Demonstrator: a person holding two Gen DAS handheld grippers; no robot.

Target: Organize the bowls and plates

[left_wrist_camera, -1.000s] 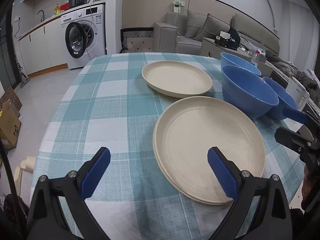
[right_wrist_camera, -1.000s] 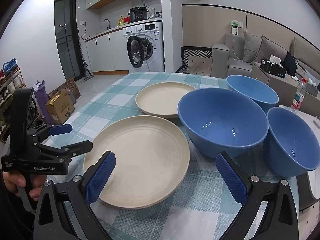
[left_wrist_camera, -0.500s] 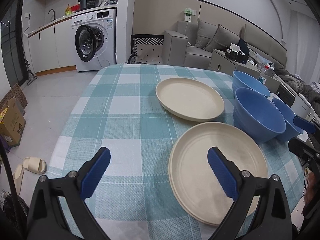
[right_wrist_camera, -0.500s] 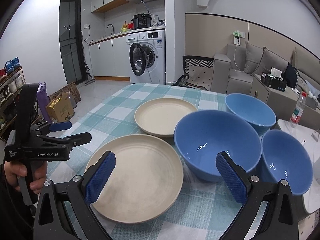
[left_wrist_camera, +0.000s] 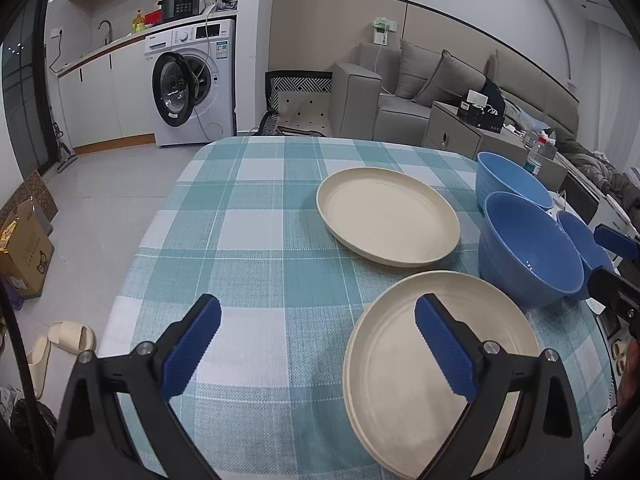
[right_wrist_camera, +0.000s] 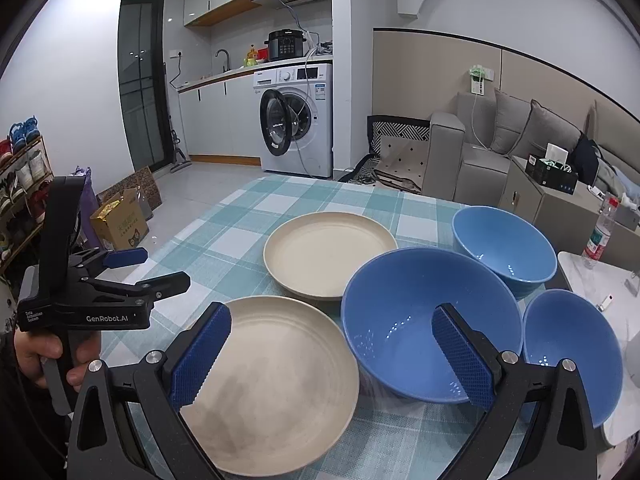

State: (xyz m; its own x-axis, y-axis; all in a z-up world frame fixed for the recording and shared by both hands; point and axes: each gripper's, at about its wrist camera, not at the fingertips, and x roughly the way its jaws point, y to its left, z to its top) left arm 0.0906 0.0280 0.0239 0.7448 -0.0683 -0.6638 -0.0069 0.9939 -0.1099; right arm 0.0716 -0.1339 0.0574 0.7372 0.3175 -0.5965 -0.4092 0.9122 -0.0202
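Note:
Two cream plates and three blue bowls lie on a teal checked tablecloth (left_wrist_camera: 248, 240). The near plate (left_wrist_camera: 392, 392) (right_wrist_camera: 280, 376) sits by the front edge, and the far plate (left_wrist_camera: 388, 216) (right_wrist_camera: 328, 252) lies behind it. To the right stand the large bowl (left_wrist_camera: 528, 248) (right_wrist_camera: 400, 320), the far bowl (left_wrist_camera: 508, 180) (right_wrist_camera: 504, 244) and the small bowl (left_wrist_camera: 580, 236) (right_wrist_camera: 572, 344). My left gripper (left_wrist_camera: 316, 320) (right_wrist_camera: 166, 267) hangs open above the table's front left, holding nothing. My right gripper (right_wrist_camera: 332, 328) (left_wrist_camera: 616, 256) is open above the near plate and large bowl, also holding nothing.
A hand (right_wrist_camera: 52, 356) holds the left gripper's handle. Beyond the table are a washing machine (left_wrist_camera: 192, 84) with its door open, a grey sofa (left_wrist_camera: 400, 88), a cardboard box (left_wrist_camera: 24, 252) and slippers (left_wrist_camera: 68, 336) on the floor. A water bottle (right_wrist_camera: 598, 236) stands at the right.
Both grippers have drawn back and up from the table, so the plates and bowls look smaller and farther away. Both stayed open, and none of the dishes moved.

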